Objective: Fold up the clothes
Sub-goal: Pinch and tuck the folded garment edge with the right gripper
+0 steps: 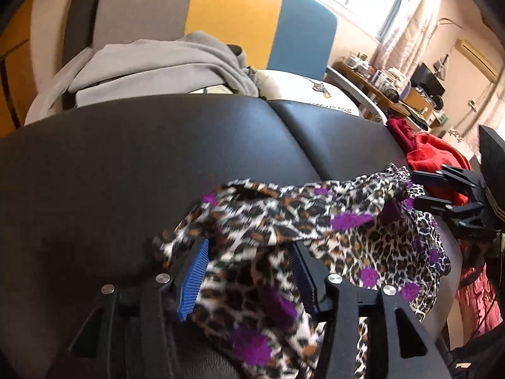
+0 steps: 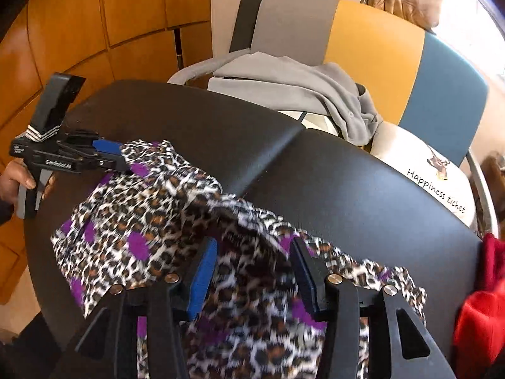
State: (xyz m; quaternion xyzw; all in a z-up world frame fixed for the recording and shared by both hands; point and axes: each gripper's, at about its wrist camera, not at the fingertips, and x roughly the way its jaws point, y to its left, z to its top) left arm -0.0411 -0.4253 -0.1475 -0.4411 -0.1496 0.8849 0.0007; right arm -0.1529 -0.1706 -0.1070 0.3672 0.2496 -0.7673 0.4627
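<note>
A leopard-print garment with purple spots [image 1: 347,237] [image 2: 142,214] lies crumpled on the black padded table [image 1: 126,173] [image 2: 347,195]. My left gripper [image 1: 246,246] is open at the garment's left end, with cloth lying loosely between its blue pads [image 1: 192,281]. From the right wrist view the left gripper [image 2: 123,157] is at the cloth's far left corner, held by a hand [image 2: 15,177]. My right gripper [image 2: 252,243] is open too, its fingers straddling a raised fold at the right end. It shows in the left wrist view as the right gripper [image 1: 415,188] against the cloth's edge.
A red garment [image 1: 432,154] [image 2: 483,300] lies at the table's right edge. Behind the table stands a grey, yellow and blue chair [image 1: 233,15] holding a grey garment [image 1: 151,63] [image 2: 284,75] and a white cushion [image 2: 419,170]. A cluttered shelf [image 1: 394,85] is at the far right.
</note>
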